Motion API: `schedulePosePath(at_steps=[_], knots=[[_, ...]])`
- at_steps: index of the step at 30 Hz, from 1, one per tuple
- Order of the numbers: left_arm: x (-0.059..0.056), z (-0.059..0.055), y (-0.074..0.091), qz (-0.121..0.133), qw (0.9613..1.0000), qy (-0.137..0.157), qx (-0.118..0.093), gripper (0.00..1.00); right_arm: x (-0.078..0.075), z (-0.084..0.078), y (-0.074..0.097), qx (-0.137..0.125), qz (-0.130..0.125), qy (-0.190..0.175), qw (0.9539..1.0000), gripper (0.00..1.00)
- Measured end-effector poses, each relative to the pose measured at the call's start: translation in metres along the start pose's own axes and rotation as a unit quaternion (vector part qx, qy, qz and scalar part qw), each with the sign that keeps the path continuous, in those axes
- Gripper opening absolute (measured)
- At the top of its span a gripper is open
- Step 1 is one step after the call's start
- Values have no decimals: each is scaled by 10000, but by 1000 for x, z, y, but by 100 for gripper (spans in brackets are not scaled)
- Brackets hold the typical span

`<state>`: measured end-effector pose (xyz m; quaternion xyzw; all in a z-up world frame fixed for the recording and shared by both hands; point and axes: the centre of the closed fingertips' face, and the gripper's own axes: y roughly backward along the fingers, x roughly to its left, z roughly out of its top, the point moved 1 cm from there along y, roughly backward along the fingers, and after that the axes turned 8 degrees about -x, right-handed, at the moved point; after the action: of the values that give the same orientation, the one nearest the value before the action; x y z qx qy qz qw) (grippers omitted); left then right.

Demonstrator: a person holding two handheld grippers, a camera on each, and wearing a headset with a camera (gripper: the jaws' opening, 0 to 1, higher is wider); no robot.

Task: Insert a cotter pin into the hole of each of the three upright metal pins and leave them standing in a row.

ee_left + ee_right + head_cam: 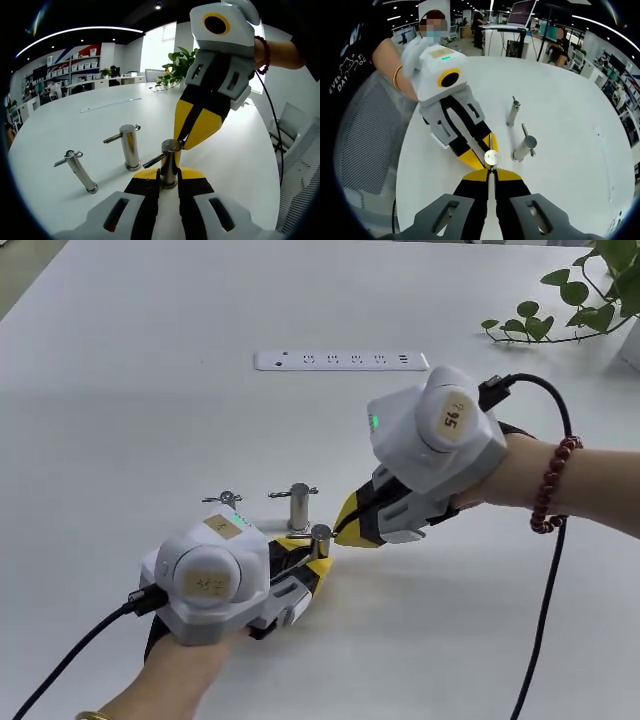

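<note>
Inspecting the head view first: noted the left hand-held gripper (314, 558) at 7 o'clock, pinching the third metal pin (321, 535) low on its shaft. Judged as a steadying hold, keeping it upright against a sideways push. Noted the right hand-held gripper (342, 531) at 3 o'clock, tips pressed together right at the pin's head. Judged to be seating a cotter pin in the hole. Found two fitted pins on the white surface (150, 390) at 10 to 11 o'clock of the held one: the middle metal pin (298, 508) and the far metal pin (229, 503), each with a cotter crosswise. Noted partial masking of the far metal pin by the left housing.

Turning to the left gripper view: seen own jaws closed at 6 o'clock around the foot of the third metal pin (169, 162). Seen the cotter pin (154, 160) projecting toward 8 o'clock, so apparently through. Found its loop end buried between the tips of the right hand-held gripper (181, 143). Recorded the far metal pin (80, 170) as leaning; cannot separate true tilt from lens distortion.

Checking the right gripper view: seen own jaws pressed together at 6 o'clock on something thin, taken as the cotter pin. Seen the round head of the third metal pin (492, 158) just beyond the tips, with shaft and hole hidden beneath. Cannot confirm seating depth.
</note>
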<state>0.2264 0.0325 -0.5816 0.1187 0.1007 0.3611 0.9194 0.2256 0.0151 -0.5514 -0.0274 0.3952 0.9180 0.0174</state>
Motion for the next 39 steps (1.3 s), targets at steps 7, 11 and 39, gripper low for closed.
schedulePosePath(at_steps=[7, 11, 39], knots=[[4, -4, 5, -49, 9999, -26, 122, 18, -2, -1, -1, -10, -47, -146, 9999, 11], [6, -4, 10, -21, 9998, -38, 169, 24, 0, 7, -2, -227, -74, -378, 9990, 14], [13, 7, 38, -118, 9998, -87, 107, 52, 3, 13, -19, -235, 33, -504, 9984, 9]])
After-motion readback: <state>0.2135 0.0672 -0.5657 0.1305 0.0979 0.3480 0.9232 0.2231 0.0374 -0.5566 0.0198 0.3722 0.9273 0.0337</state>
